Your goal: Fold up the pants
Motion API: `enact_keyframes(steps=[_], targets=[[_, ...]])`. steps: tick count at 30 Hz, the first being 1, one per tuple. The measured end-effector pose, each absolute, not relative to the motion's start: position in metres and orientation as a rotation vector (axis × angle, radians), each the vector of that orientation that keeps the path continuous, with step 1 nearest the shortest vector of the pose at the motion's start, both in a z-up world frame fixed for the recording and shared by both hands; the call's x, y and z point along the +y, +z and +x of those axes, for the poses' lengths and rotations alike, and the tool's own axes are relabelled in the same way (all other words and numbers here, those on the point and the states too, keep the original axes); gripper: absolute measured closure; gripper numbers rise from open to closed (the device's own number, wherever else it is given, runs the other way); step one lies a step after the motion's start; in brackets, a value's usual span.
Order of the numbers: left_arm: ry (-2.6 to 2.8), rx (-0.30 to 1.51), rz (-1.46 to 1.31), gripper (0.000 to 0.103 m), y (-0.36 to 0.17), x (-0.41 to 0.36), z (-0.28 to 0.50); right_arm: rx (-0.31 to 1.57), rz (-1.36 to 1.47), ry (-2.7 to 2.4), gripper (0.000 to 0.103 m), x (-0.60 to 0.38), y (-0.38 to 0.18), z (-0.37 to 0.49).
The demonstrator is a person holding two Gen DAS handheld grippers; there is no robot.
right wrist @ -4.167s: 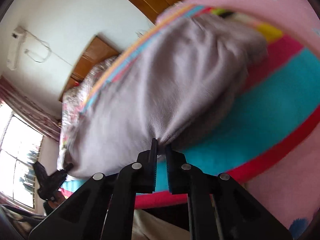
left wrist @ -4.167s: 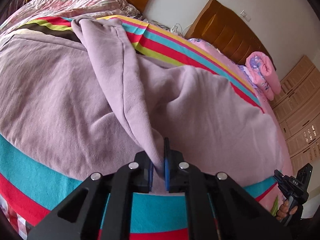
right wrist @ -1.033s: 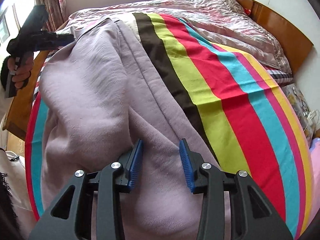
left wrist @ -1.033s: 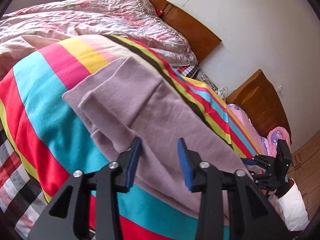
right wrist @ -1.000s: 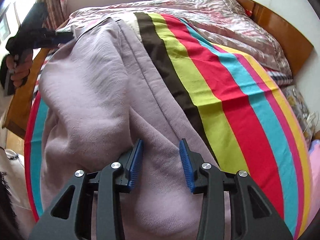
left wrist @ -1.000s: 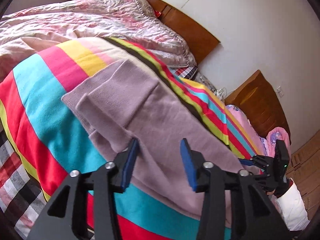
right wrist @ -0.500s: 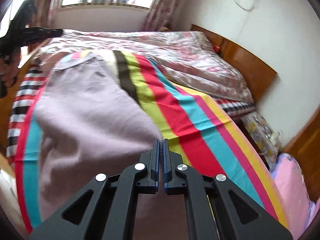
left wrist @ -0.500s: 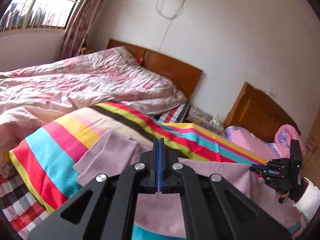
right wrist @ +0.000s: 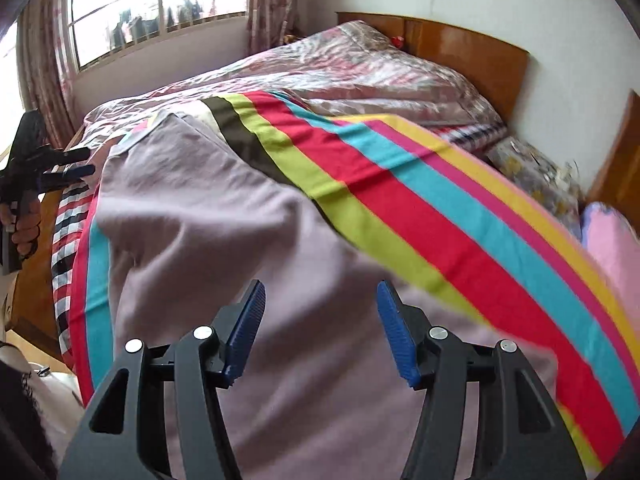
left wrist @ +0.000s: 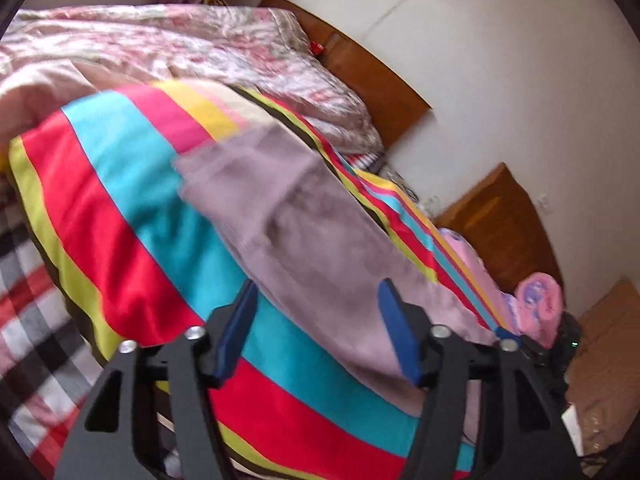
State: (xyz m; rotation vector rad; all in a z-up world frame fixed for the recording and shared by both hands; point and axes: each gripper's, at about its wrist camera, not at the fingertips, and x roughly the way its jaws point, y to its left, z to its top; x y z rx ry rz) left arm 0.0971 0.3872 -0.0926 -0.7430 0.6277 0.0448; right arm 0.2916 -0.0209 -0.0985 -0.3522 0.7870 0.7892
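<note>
Right wrist only: window (right wrist: 160, 12)

Matt, soft knit pants (right wrist: 208, 240) lie on a smooth striped cloth blanket (right wrist: 440, 216); the far quilt (right wrist: 360, 72) looks satiny, the wooden headboard (right wrist: 472, 52) glossy.

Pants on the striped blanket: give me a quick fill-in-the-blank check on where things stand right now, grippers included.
1. The lilac pants lie on a blanket patterned with colourful ____.
2. The jaws of the right gripper stand ____, with nothing pinched between the pads.
3. The left gripper holds ____ between its blue pads.
4. The headboard behind the bed is made of ____.

Missing words: stripes; open; nothing; wood
</note>
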Motion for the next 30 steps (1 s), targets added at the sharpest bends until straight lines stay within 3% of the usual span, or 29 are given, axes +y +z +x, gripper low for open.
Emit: enact_keyframes(steps=[5, 13, 14, 17, 22, 25, 27, 30], targets=[[-0.025, 0.688, -0.768, 0.034, -0.114, 0.356, 0.110, 0.827, -0.311, 0.666, 0.058, -0.048, -0.112, 0.308], [-0.023, 0.684, -0.765, 0.031, -0.107, 0.343, 0.126, 0.878, -0.460, 0.746, 0.058, -0.012, -0.131, 0.348], [-0.013, 0.692, -0.762, 0.031, -0.107, 0.345, 0.125, 0.874, -0.506, 0.706, 0.054, -0.010, -0.135, 0.349], [0.021, 0.704, -0.781, 0.028, -0.109, 0.353, 0.116, 0.842, -0.399, 0.554, 0.053, -0.018, -0.123, 0.351], [0.040, 0.699, -0.787, 0.026, -0.106, 0.364, 0.111, 0.724, -0.284, 0.810, 0.055, -0.008, -0.081, 0.258], [0.010, 0.704, -0.795, 0.026, -0.107, 0.362, 0.117, 0.737, -0.368, 0.977, 0.060, 0.015, -0.090, 0.196], [-0.008, 0.711, -0.800, 0.026, -0.108, 0.357, 0.120, 0.761, -0.410, 1.011, 0.069, 0.026, -0.100, 0.174], [-0.035, 0.714, -0.808, 0.027, -0.110, 0.349, 0.118, 0.779, -0.461, 1.027, 0.073, 0.039, -0.111, 0.163]])
